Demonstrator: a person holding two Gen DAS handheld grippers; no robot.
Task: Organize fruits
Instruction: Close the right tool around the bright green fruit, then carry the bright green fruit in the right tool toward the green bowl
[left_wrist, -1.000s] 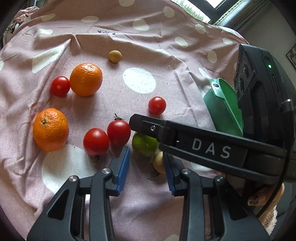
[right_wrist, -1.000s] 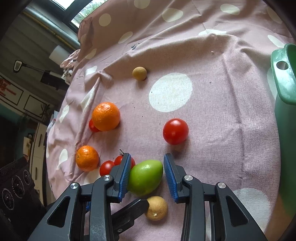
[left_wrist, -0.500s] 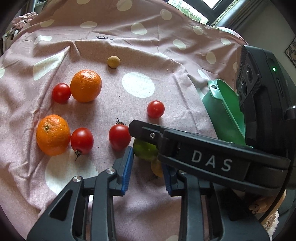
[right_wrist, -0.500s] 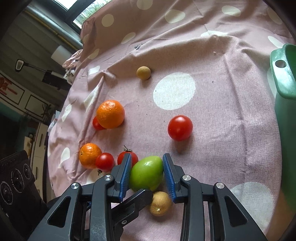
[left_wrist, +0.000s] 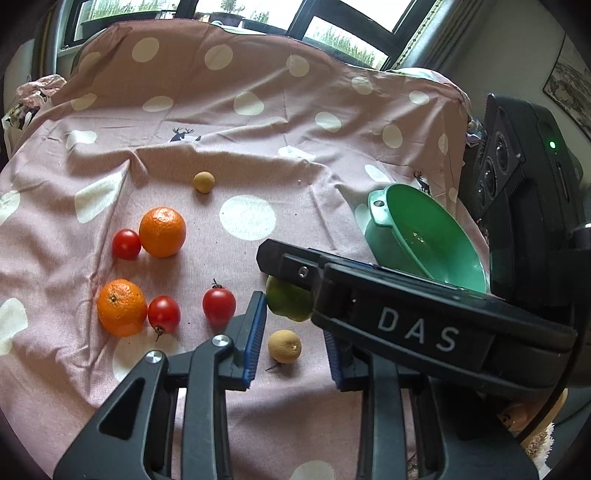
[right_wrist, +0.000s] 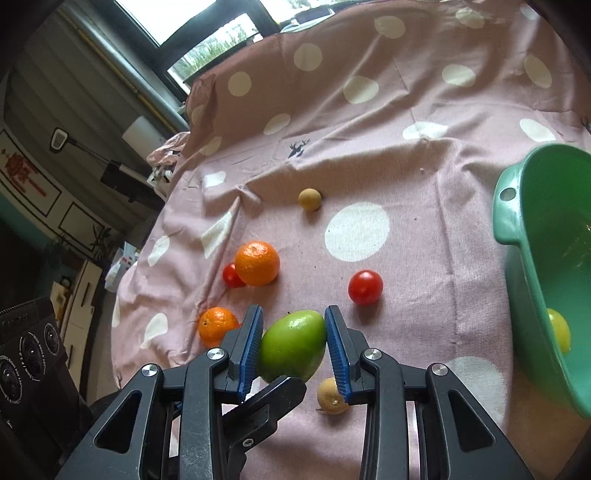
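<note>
Cloth (left_wrist: 332, 229): pink, wrinkled, white dots. Green fruit (right_wrist: 291, 345): smooth, glossy, egg-shaped, clamped between ribbed blue pads of right gripper (right_wrist: 293, 347), lifted off cloth. Left gripper (left_wrist: 293, 341): nothing between its pads, gap narrow; matte tan fruit (left_wrist: 284, 346) on cloth below. Green plastic bowl (right_wrist: 517, 221) at right, rim cut off; yellow item (right_wrist: 559, 334) inside, probably citrus.

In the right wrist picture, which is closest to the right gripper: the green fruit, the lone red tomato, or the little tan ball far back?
1. Smooth green fruit, between the right gripper pads.
2. Lone red tomato, just beyond, rightward.
3. Small tan round fruit, far back on the cloth.
</note>
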